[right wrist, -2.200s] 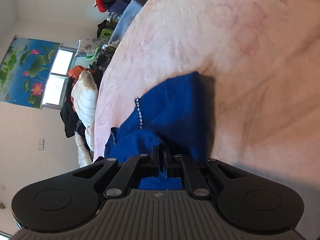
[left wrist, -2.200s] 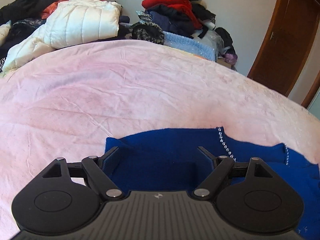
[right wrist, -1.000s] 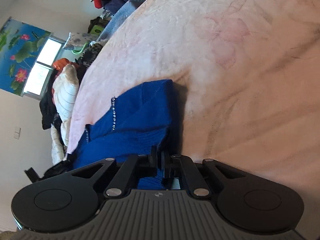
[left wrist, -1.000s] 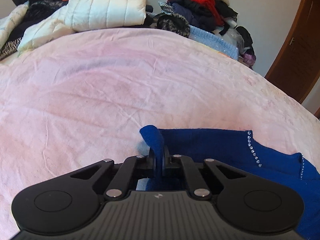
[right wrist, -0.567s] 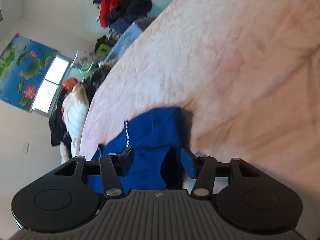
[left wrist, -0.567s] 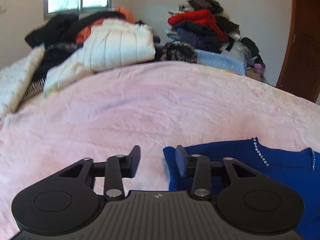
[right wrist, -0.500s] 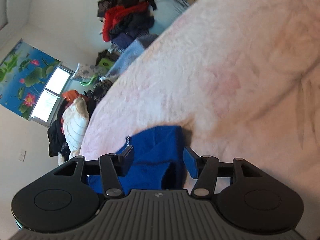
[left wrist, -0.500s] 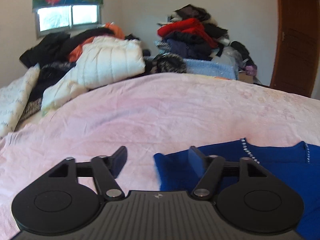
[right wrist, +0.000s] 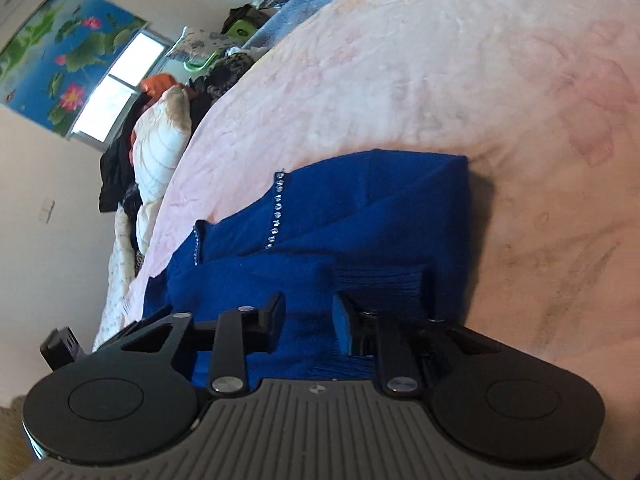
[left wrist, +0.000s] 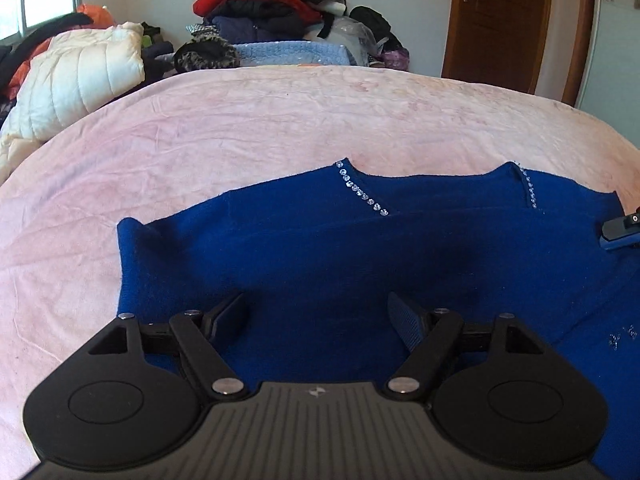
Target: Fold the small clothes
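A royal-blue knitted sweater with a rhinestone-trimmed neckline point(left wrist: 360, 248) is laid flat on a pale pink crinkled bedspread point(left wrist: 240, 132), collar toward 12 o'clock in the left wrist view, a fold layer already lapped across the body. It is judged light, soft and limp, with a fuzzy non-slippery knit; it should drape and sag when lifted, so a doubled edge or ribbed hem is best pinched, not the stone trim. The left gripper point(left wrist: 318, 312) is hung over the near left part of the sweater, fingers spread wide, nothing between the pads; its opening has barely changed in the last half second. The right gripper point(right wrist: 308, 320) is over the ribbed band at the sweater's 6 o'clock in its own view, jaws having just been closing, a narrow gap left; blue knit lies behind the gap but no pinch is seen. The right gripper's fingertip shows at 3 o'clock in the left view. Beyond the bedspread, a white quilted puffer jacket point(left wrist: 80, 76) at 10 o'clock, a heap of red and dark clothes point(left wrist: 264, 4) at 12, a brown wooden door point(left wrist: 500, 20) at 1.
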{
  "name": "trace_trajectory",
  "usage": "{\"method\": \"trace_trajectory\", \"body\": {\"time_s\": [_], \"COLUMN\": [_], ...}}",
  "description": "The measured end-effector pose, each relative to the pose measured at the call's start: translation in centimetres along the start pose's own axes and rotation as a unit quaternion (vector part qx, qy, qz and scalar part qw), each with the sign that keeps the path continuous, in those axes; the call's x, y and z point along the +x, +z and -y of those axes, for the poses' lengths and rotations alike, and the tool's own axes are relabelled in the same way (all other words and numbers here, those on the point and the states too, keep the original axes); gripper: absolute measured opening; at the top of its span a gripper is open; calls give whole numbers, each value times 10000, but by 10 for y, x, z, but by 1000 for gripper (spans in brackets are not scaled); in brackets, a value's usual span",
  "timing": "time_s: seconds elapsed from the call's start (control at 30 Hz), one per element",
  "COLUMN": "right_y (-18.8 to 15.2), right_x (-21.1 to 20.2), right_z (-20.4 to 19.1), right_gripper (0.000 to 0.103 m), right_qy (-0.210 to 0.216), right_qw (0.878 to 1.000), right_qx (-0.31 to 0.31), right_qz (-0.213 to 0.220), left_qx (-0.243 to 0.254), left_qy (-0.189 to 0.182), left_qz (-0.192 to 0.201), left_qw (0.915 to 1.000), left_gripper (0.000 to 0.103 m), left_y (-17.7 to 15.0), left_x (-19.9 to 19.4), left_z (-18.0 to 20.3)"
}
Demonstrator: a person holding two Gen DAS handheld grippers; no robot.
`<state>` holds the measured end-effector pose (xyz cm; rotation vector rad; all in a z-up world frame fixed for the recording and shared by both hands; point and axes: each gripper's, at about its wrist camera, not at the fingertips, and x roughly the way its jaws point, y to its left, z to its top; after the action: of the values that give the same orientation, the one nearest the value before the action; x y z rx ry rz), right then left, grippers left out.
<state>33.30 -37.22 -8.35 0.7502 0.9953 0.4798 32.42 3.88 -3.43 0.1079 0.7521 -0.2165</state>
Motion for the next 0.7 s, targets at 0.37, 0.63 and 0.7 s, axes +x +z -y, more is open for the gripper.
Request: {"method": "trace_trajectory", "body": {"time_s": [0.37, 0.63, 0.7], "right_y": [-71, -104, -109], "right_x": [-102, -86, -77], "right_z": [-12, -20, -13], "right_gripper": [71, 72, 71], "right_qy": [703, 642, 278], "right_qw": [9964, 9979, 9990], "right_qx": [49, 44, 176], "right_qz": [468, -122, -295], "left_qx": [-908, -2213, -2079], "left_qy": [95, -254, -253], "left_qz": [961, 374, 335], "left_qw": [9912, 9742, 9773], "left_gripper": [78, 78, 78], "left_y": [-51, -106, -115], "left_x": [-121, -134, -130], "left_z": [-20, -36, -33]}}
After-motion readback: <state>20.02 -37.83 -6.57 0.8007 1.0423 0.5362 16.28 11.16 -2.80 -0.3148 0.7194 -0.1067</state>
